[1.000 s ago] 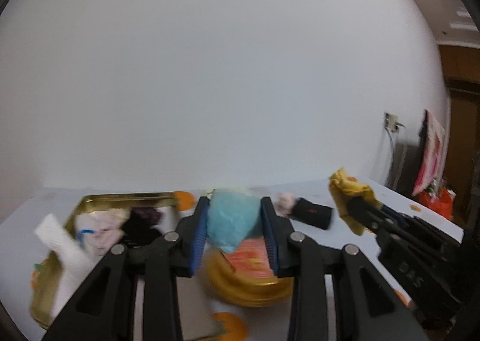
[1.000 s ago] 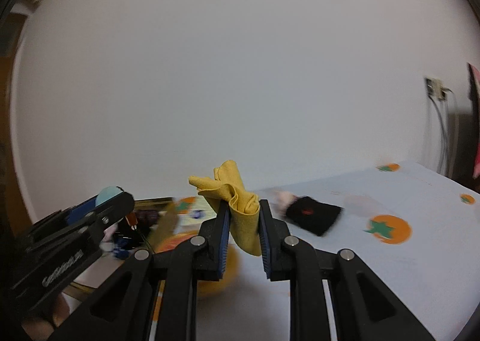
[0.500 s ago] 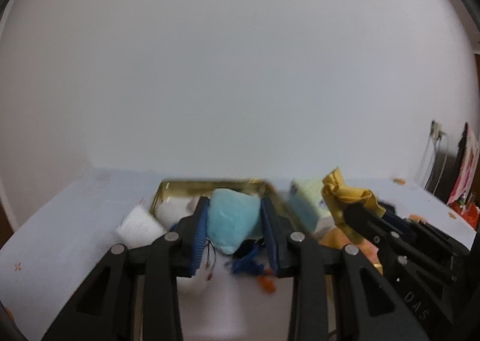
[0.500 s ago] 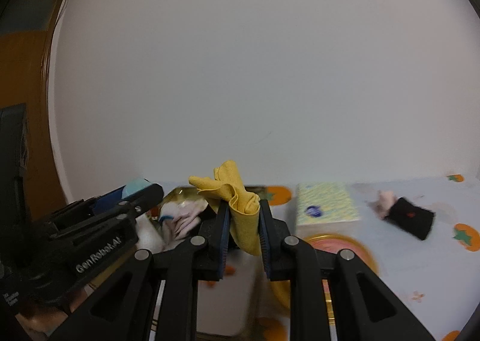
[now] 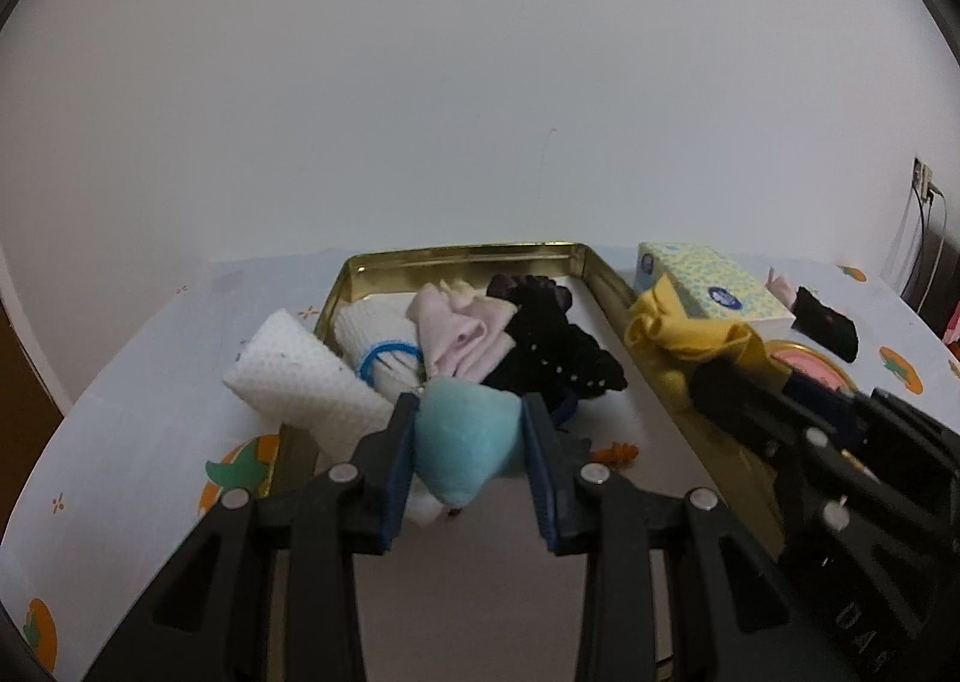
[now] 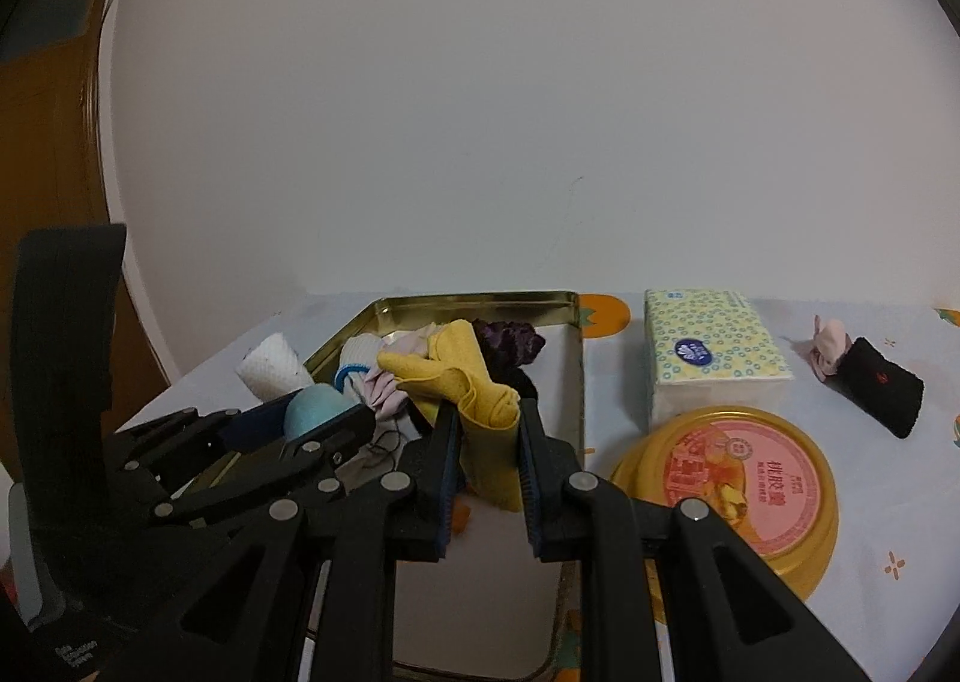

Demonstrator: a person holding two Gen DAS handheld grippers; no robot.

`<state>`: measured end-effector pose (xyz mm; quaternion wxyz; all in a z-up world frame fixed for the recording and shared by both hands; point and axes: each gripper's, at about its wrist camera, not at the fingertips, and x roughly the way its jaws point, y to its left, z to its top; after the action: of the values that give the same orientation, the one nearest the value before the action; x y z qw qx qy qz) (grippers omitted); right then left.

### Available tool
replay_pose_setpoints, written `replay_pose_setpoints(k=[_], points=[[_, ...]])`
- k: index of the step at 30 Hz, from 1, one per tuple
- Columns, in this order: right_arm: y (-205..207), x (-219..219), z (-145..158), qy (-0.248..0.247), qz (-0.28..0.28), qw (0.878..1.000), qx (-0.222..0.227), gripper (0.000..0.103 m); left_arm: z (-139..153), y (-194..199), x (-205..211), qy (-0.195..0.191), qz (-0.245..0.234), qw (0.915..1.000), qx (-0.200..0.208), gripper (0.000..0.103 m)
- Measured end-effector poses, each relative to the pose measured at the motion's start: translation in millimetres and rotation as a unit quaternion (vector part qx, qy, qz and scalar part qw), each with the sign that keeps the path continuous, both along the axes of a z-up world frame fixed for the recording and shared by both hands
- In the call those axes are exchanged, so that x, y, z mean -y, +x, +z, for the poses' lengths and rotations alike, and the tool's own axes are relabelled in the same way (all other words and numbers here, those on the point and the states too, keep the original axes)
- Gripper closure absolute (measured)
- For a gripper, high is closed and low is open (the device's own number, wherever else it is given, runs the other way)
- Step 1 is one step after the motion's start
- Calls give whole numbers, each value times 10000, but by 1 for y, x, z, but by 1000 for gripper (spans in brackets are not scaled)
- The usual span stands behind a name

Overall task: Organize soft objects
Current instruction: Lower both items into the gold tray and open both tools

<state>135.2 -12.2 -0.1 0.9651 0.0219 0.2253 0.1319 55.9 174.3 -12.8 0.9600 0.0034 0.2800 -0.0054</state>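
My left gripper [image 5: 468, 442] is shut on a light blue plush piece [image 5: 465, 451] and holds it over the near part of a gold tin tray [image 5: 462, 253]. My right gripper [image 6: 489, 439] is shut on a yellow cloth [image 6: 465, 382] over the same tray [image 6: 480, 299], just right of the left gripper [image 6: 312, 418]. In the tray lie a pink cloth [image 5: 459, 331], a dark purple-black cloth [image 5: 552, 346], a white rolled cloth with a blue band [image 5: 384, 352] and a white waffle cloth [image 5: 300, 376] over the left rim.
Right of the tray stand a tissue pack [image 6: 711, 358] and a round gold tin with a pink lid [image 6: 741, 469]. A black wristband [image 6: 882, 394] and a small pink cloth [image 6: 828, 346] lie far right. The white wall is close behind the table.
Both grippers have swung left and tilted down, from over the round tin to over the gold tray, each still holding its cloth.
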Motion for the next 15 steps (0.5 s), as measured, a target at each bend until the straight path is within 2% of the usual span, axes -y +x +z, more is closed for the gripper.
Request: replay_pose_setpoints(k=[7,10,12,14,15], points=[[9,-7,-5,68,351,9990,-284,81,-2,0,-13,-132,290,9994,-146,65],[12,-7,-7,157,399,9984,-368,76,-2,0,-16,-142,449,9987,-170,54],[11,-5,-7,230,419,9982,-371,72,-2,-1,-19,-155,564,9982,-159,44],[9,-3,-6,306,459,9979,-344,69,-4,0,-22,-156,670,9975,-136,29],[8,-2,-6,340,467,9978,-319,65,-3,-1,-23,-152,718,9972,-121,25]])
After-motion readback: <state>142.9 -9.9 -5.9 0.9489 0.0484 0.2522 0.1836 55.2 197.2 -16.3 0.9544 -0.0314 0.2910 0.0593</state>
